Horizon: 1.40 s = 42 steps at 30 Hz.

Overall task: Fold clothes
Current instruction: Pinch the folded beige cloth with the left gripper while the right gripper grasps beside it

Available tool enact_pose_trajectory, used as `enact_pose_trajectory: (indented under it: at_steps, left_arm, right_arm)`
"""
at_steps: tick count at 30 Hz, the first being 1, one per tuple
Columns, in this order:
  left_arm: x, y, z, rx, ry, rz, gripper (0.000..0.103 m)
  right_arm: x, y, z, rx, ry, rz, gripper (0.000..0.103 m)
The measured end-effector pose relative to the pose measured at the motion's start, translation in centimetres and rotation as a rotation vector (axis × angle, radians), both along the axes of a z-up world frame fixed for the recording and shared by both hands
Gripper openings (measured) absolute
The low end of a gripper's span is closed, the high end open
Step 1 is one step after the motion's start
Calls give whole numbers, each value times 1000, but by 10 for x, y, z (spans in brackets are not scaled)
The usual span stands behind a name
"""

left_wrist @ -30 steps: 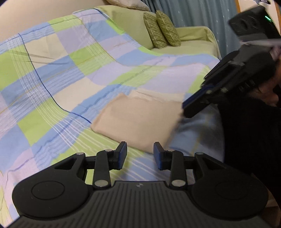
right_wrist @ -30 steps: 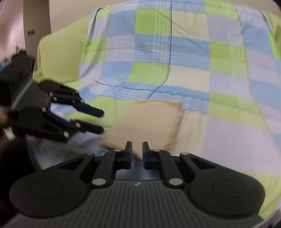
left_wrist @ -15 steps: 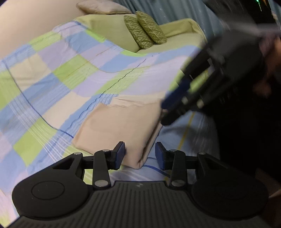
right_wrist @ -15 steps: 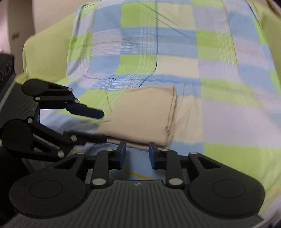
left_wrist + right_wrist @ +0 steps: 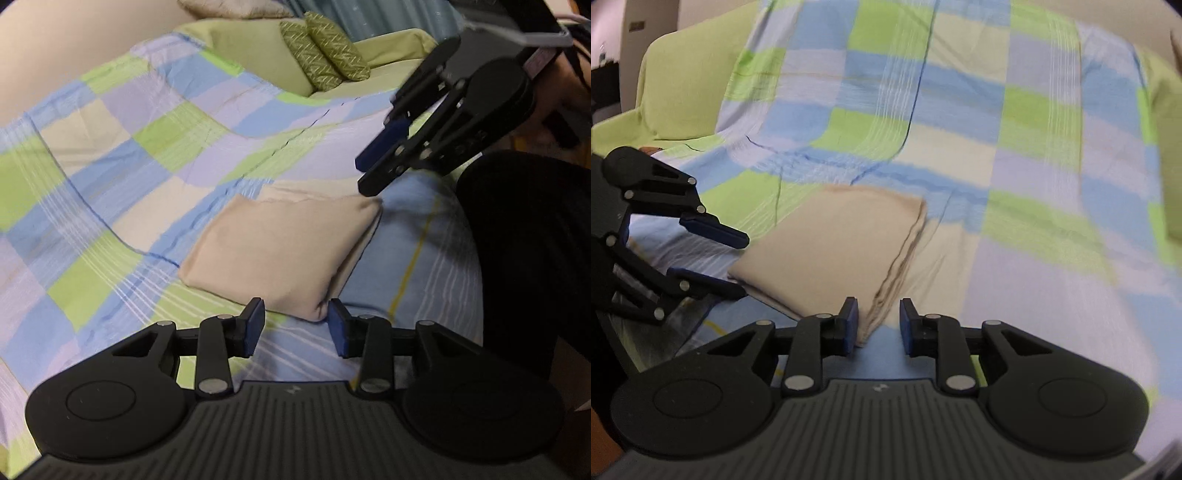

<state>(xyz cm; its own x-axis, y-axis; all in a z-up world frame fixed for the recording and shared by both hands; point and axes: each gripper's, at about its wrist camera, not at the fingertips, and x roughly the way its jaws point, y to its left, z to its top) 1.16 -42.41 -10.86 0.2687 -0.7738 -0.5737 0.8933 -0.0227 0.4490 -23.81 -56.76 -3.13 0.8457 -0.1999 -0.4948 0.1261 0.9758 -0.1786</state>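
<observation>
A beige garment [image 5: 280, 247], folded into a thick rectangle, lies on the checked sheet; it also shows in the right wrist view [image 5: 842, 251]. My left gripper [image 5: 295, 326] is open and empty, its fingers on either side of the bundle's near corner; it also shows in the right wrist view [image 5: 733, 264]. My right gripper [image 5: 877, 325] is open and empty at the bundle's near layered edge. In the left wrist view the right gripper [image 5: 384, 147] hovers just above the bundle's far right corner.
A blue, green and cream checked sheet [image 5: 110, 177] covers a green sofa [image 5: 683, 81]. Two patterned green cushions [image 5: 325, 51] lean at the sofa's far end. The person's dark clothing [image 5: 535, 240] fills the right side of the left wrist view.
My right gripper has opened from nearly shut and come down to the bundle's edge. My left gripper has opened wider and moved in around the bundle's corner. The garment has not moved.
</observation>
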Motion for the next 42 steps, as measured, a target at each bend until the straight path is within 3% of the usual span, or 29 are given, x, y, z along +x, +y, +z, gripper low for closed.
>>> enact_pose_trajectory:
  at_steps: [3, 5, 8, 11, 15, 20, 23, 27, 29, 34, 37, 39, 42]
  left_arm:
    - [-11, 1, -3, 20, -85, -38, 46]
    - [-14, -1, -6, 30, -115, -44, 46]
    - [-10, -7, -5, 21, -83, -13, 46]
    - [0, -14, -3, 12, -29, 20, 47]
    - [7, -13, 0, 4, 16, 28, 47]
    - [14, -8, 1, -1, 66, 40, 48]
    - [1, -3, 1, 3, -7, -4, 51]
    - [-17, -3, -1, 19, -108, -54, 55]
    - [-21, -8, -2, 24, -141, -59, 55]
    - [-27, -20, -6, 24, -233, -47, 55]
    - [-24, -28, -7, 35, -244, -40, 53]
    - [-19, -32, -6, 42, -201, -37, 38]
    - [-10, -34, 0, 48, -122, -27, 35]
  right_arm:
    - [-4, 25, -6, -215, 71, 113, 22]
    - [0, 34, -11, -302, 107, 154, 22]
    - [12, 51, -28, -496, 169, 227, 22]
    - [23, 60, -38, -597, 210, 261, 23]
    - [33, 70, -60, -837, 260, 357, 25]
    - [39, 69, -72, -939, 218, 416, 25]
    - [41, 66, -74, -940, 191, 432, 22]
    - [43, 61, -63, -861, 177, 409, 9]
    - [45, 60, -56, -816, 169, 392, 8]
    - [47, 50, -19, -555, 135, 328, 7]
    - [49, 37, -4, -432, 117, 319, 7]
    - [51, 35, -6, -437, 129, 324, 7]
    - [55, 37, -17, -491, 155, 345, 7]
